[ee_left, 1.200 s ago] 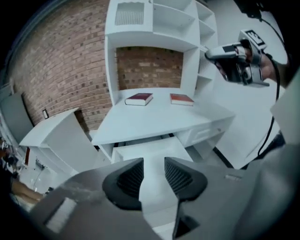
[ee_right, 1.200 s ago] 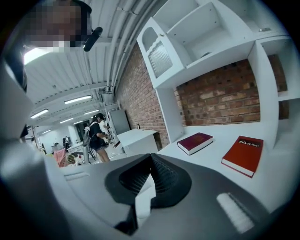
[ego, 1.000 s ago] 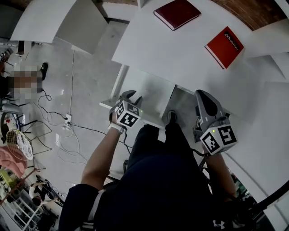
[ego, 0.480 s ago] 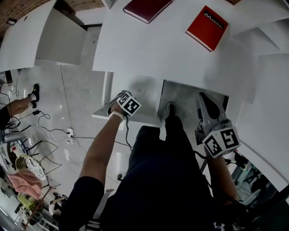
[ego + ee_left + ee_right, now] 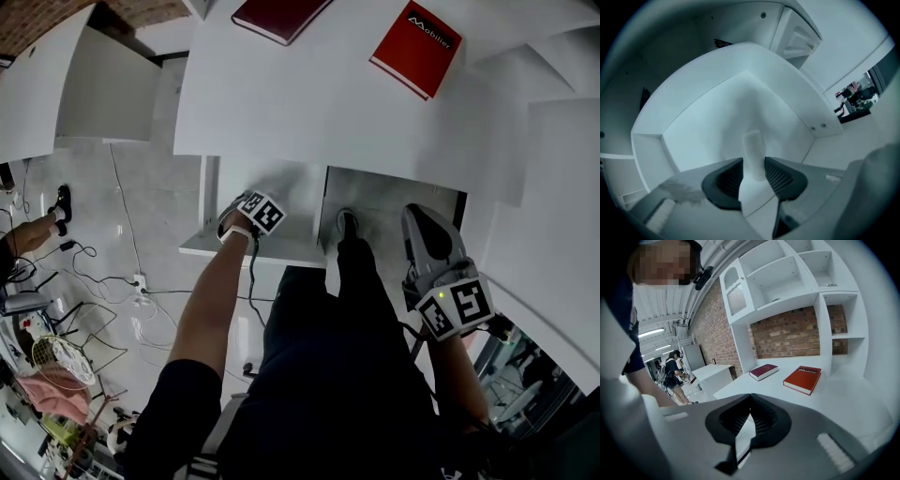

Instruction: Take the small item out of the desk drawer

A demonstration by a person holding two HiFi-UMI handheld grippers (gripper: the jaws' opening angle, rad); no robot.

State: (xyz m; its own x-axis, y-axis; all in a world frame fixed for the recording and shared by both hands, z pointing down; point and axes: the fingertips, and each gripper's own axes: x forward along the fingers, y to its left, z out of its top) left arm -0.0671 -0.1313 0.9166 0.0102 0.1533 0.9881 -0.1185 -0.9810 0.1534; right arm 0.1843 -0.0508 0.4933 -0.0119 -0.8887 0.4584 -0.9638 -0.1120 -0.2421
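In the left gripper view, a small white oblong item [image 5: 753, 149] lies on the floor of the open white drawer [image 5: 693, 117]. My left gripper [image 5: 753, 174] is down in the drawer with its jaws opening. The item sits between their tips, and the dark pads [image 5: 729, 178] stand on either side of it. The head view shows the left gripper [image 5: 246, 208] reaching into the drawer [image 5: 202, 247] under the white desk's [image 5: 281, 112] edge. My right gripper [image 5: 424, 230] hangs at the right by the person's side, shut and holding nothing [image 5: 749, 401].
A red book [image 5: 415, 47] and a maroon book [image 5: 279, 14] lie on the desk top. The person's leg and shoe [image 5: 347, 227] are under the desk between the grippers. White shelving [image 5: 787, 277] stands against a brick wall. Cables lie on the floor at left.
The left gripper has gone forward and down into the drawer under the desk edge. The view has shifted toward the desk. The right gripper has hardly moved.
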